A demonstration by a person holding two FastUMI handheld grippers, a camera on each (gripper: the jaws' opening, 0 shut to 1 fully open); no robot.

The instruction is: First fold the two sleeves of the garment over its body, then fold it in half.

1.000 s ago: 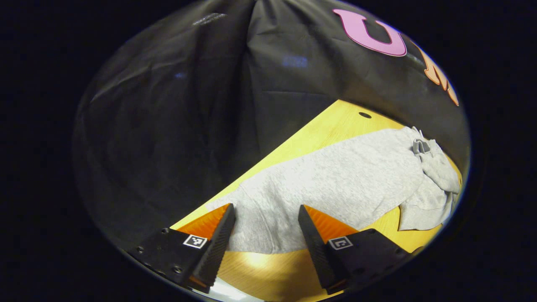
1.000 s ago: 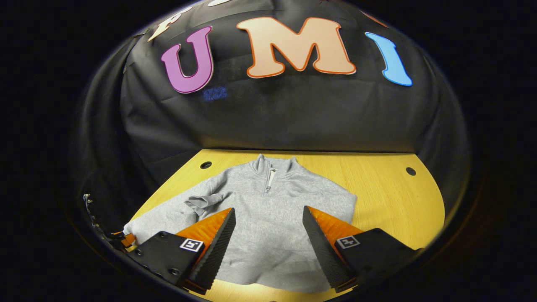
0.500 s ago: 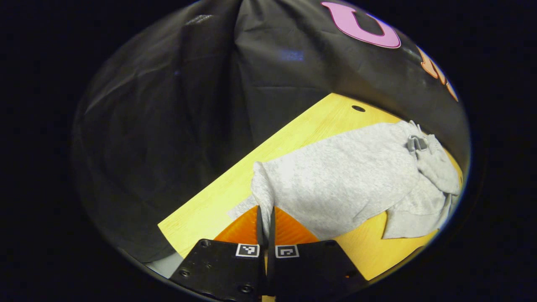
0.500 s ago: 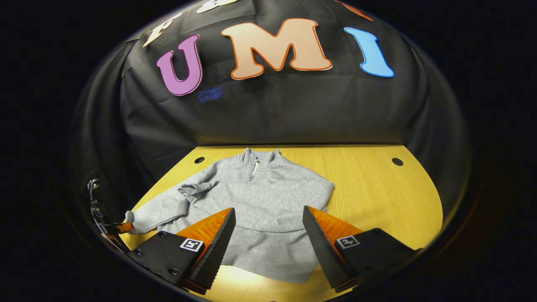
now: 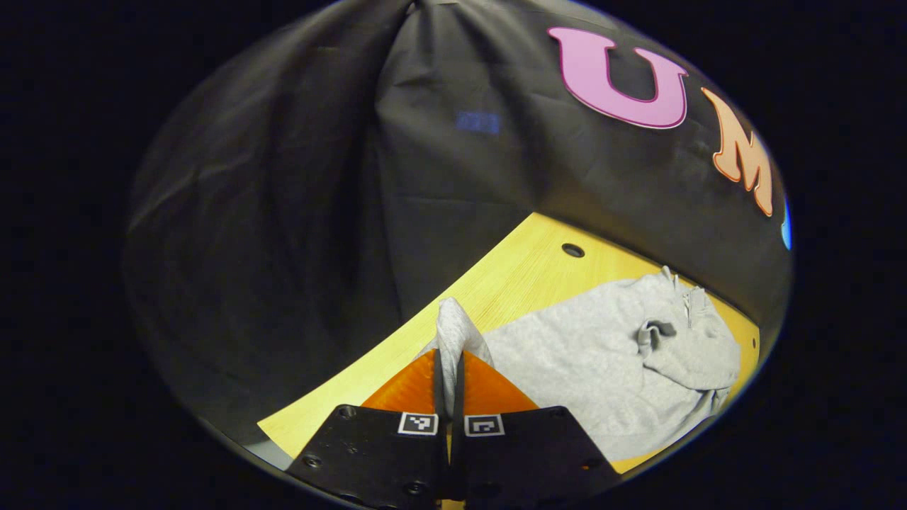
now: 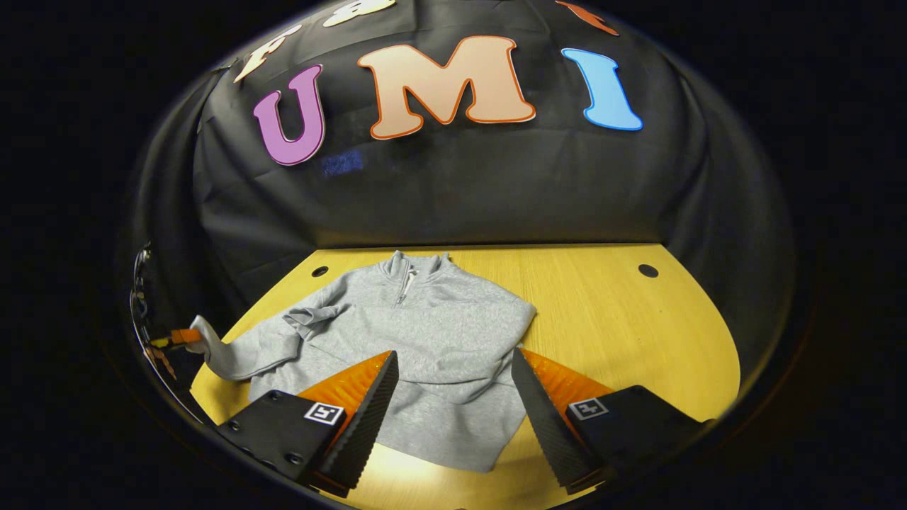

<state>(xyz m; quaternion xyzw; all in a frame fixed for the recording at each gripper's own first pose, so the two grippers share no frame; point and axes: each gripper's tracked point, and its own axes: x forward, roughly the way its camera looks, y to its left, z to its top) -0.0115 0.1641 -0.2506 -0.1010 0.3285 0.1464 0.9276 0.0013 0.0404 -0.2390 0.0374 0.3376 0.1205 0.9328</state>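
Grey fleece, a zip-neck garment (image 6: 425,347), is spread on the wooden desk (image 6: 623,333), its collar toward the back edge and its hem toward the front edge. The cuff of one sleeve (image 5: 453,329) is clamped between the closed fingers of the left gripper (image 5: 448,368) and is raised off the desk near the left edge; in the right gripper view this sleeve (image 6: 241,354) is seen stretched out to that gripper. The right gripper (image 6: 453,397) is held above the hem with its fingers wide apart and nothing between them. The other sleeve appears to be lying over the body already. The step in hand is judged to be the folding of the held sleeve. It is best carried low across the chest, laid flat and straight, and released only once the cuff rests on the body, so that no bunching is left.
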